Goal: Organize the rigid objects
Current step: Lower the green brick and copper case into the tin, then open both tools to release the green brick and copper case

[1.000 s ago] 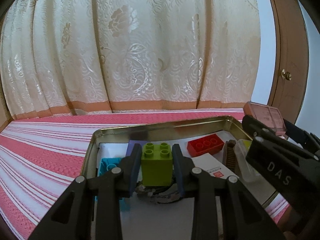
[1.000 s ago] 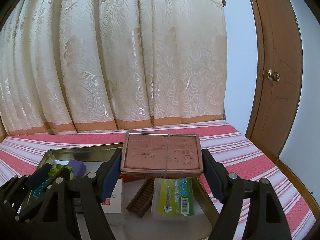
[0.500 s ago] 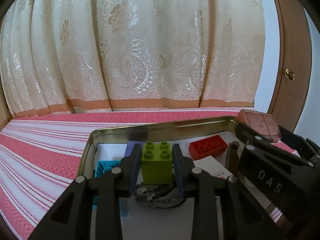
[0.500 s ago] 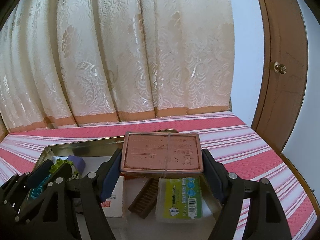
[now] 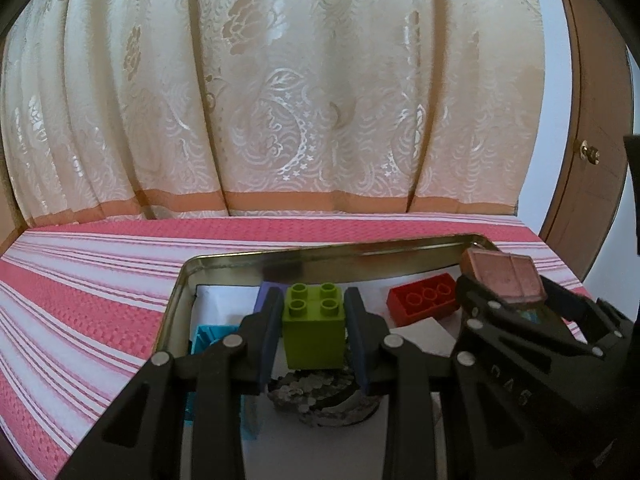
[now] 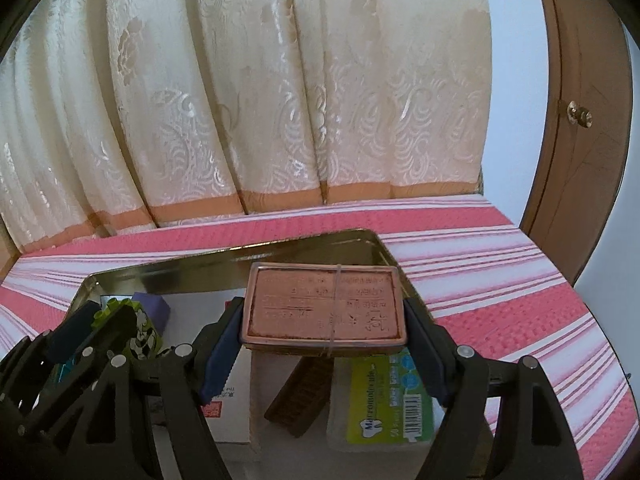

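My left gripper (image 5: 314, 332) is shut on a lime-green toy brick (image 5: 314, 330), held upright over a shallow metal tray (image 5: 332, 256). In the right wrist view my right gripper (image 6: 324, 320) is shut on a flat copper-pink tin (image 6: 324, 308) with a rubber band around it, held level above the tray's (image 6: 308, 246) right half. The same tin (image 5: 502, 280) shows at the right of the left wrist view, and the green brick (image 6: 140, 328) shows at the left of the right wrist view.
In the tray lie a red brick (image 5: 424, 298), a purple block (image 6: 152, 306), a turquoise piece (image 5: 210, 338), a brown comb-like piece (image 6: 304, 394), a green-labelled clear box (image 6: 384, 404), a white card (image 6: 228, 404) and a dark sequined thing (image 5: 320, 400). Red striped cloth (image 5: 88, 300), curtain behind, wooden door right.
The right gripper with the tin has sunk a little and come further in over the tray. The left gripper and its green brick have hardly moved.
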`<state>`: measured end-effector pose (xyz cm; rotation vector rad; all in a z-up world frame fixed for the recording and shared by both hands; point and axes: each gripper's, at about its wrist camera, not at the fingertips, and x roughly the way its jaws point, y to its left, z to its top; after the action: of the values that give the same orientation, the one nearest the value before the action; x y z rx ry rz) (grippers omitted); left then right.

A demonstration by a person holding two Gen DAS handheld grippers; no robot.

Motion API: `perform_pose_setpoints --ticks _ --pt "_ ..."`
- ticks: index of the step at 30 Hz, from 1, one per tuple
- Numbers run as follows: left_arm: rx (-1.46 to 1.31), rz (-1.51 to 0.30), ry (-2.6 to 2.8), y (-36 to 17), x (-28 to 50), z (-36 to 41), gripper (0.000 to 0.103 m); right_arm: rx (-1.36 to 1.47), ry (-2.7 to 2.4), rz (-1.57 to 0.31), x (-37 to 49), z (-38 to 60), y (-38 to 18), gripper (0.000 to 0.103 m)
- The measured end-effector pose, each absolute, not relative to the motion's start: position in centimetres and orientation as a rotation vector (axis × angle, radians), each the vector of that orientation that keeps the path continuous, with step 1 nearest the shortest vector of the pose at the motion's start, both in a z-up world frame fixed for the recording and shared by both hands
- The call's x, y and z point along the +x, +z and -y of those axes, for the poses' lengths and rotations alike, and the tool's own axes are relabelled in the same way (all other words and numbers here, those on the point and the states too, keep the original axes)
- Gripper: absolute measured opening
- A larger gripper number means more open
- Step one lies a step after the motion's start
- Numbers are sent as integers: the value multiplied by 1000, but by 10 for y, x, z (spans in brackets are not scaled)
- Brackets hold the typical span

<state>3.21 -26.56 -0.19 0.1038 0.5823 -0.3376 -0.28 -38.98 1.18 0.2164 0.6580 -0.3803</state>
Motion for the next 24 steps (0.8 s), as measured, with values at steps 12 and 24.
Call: perform_pose_setpoints --ticks 12,24 --pt "153 -597 -275 -1 36 271 31 161 -385 -707 5 383 5 79" --pt "89 -739 -278 -8 48 261 49 59 -443 -722 4 377 0 82"
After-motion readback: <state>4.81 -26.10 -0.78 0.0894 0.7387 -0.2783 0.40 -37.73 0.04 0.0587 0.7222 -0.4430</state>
